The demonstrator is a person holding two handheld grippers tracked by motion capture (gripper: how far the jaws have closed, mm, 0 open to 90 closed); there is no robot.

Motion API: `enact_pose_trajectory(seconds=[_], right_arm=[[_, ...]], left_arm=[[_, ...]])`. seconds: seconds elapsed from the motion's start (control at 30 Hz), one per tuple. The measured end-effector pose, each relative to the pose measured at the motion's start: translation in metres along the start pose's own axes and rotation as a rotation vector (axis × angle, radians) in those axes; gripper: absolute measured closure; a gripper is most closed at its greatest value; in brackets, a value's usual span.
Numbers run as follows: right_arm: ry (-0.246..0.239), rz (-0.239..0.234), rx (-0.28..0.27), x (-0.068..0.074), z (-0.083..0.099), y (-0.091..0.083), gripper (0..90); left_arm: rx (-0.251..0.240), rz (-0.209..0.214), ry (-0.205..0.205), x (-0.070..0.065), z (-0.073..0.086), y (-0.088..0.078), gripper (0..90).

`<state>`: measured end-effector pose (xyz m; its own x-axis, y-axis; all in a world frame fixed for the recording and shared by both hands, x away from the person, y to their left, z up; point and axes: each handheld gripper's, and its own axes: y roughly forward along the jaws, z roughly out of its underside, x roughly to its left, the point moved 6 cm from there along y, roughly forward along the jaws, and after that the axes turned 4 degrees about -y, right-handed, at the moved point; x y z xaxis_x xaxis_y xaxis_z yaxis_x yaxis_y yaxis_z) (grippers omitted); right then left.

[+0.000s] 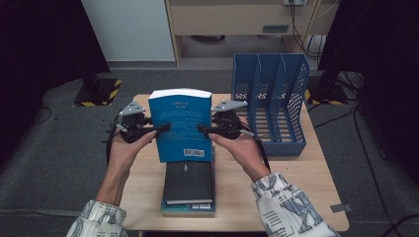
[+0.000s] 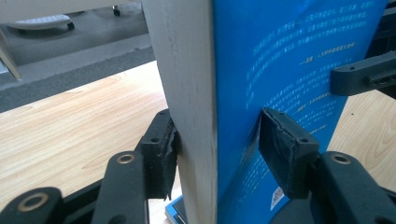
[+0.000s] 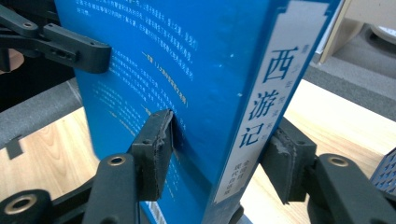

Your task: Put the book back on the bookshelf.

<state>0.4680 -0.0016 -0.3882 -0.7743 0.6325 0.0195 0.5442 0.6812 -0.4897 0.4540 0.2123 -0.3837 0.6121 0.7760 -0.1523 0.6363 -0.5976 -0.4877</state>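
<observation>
A thick blue book (image 1: 180, 123) stands upright above the table, back cover with a barcode towards me. My left gripper (image 1: 160, 129) grips it from the left and my right gripper (image 1: 205, 129) from the right. In the left gripper view the pads of the left gripper (image 2: 219, 149) press on the white page edge and on the blue cover of the book (image 2: 280, 70). In the right gripper view the right gripper (image 3: 219, 154) clamps the book (image 3: 187, 56) at its spine side, one pad on the back cover, the other behind the spine.
A stack of books (image 1: 188, 182), a black one on top, lies on the wooden table (image 1: 296, 187) just below the raised book. A blue slotted file organizer (image 1: 272, 103) stands at the table's back right, close to my right gripper.
</observation>
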Motion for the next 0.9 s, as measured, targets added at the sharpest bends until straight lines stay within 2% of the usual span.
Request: enact_pose_trajectory(seconds=[0.17,0.27,0.37,0.43,0.47,0.6,0.63,0.7,0.73,0.8,0.9], right_arm=[[-0.032,-0.005,-0.022,0.010,0.005,-0.010,47.3],[-0.054,-0.026,-0.042,0.018,0.010,-0.016,46.1],[-0.065,-0.041,-0.047,0.020,0.012,-0.018,45.8],[-0.089,-0.046,-0.046,0.021,0.013,-0.020,44.8],[-0.090,-0.064,-0.047,0.020,0.013,-0.020,44.5],[-0.105,-0.084,-0.045,0.020,0.011,-0.019,40.9],[-0.116,-0.109,-0.038,0.021,0.009,-0.017,36.8],[-0.120,-0.123,-0.039,0.021,0.008,-0.016,36.8],[-0.124,-0.149,-0.051,0.020,0.003,-0.014,36.9],[-0.130,-0.168,-0.061,0.021,-0.001,-0.010,37.7],[-0.149,-0.164,-0.052,0.022,-0.003,-0.007,37.7]], left_arm=[[-0.034,-0.013,0.025,-0.011,0.008,-0.009,45.6],[-0.056,-0.016,0.040,-0.016,0.013,-0.014,44.0],[-0.079,-0.019,0.052,-0.019,0.017,-0.017,43.2],[-0.099,-0.020,0.050,-0.020,0.020,-0.017,41.8],[-0.117,-0.023,0.048,-0.020,0.022,-0.018,41.1],[-0.136,-0.027,0.045,-0.021,0.024,-0.018,40.8],[-0.139,-0.023,0.045,-0.021,0.024,-0.018,40.7],[-0.139,-0.021,0.046,-0.021,0.024,-0.018,40.7],[-0.138,-0.019,0.052,-0.022,0.024,-0.018,40.7],[-0.140,-0.017,0.051,-0.021,0.024,-0.018,40.4],[-0.155,-0.026,0.044,-0.021,0.026,-0.018,39.8]])
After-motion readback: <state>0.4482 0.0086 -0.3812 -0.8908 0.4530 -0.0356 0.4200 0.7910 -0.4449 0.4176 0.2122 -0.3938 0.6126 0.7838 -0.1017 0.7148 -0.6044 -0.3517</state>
